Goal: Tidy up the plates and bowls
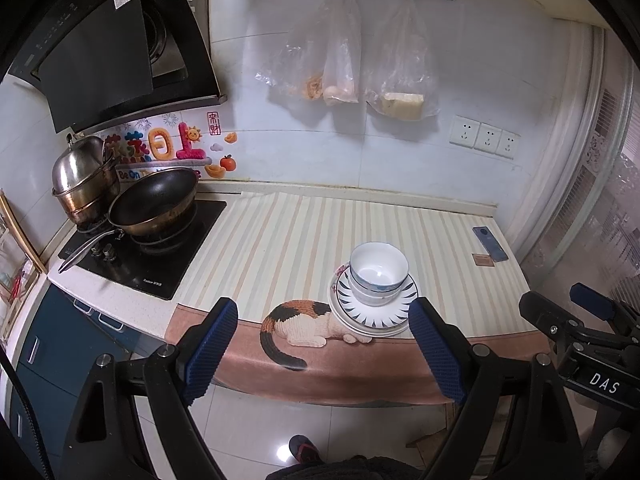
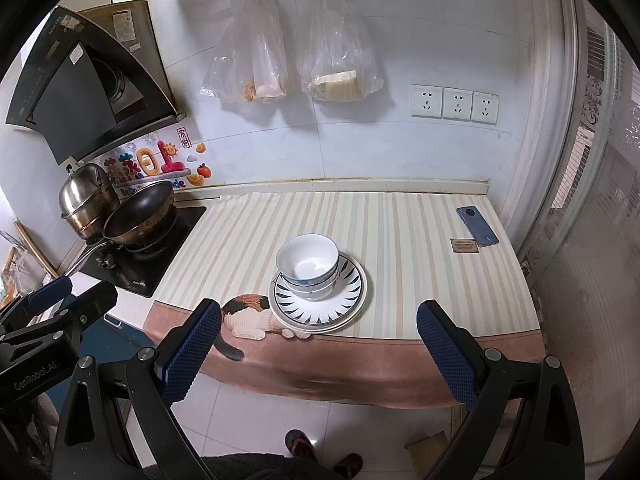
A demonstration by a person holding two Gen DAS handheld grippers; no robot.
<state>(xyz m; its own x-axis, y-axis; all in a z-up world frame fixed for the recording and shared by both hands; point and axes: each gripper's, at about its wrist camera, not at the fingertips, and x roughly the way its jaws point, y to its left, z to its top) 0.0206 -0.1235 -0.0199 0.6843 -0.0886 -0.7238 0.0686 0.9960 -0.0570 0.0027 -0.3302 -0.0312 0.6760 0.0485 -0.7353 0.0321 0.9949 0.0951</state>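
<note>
My left gripper hangs with its fingers spread wide and nothing between them; my right gripper is spread and empty too. Just past them, at the table's near edge, nested bowls sit on stacked plates, centre frame. Only the left view shows my right gripper at lower right; only the right view shows my left gripper at lower left. Farther back, a phone lies right, a wok left.
</note>
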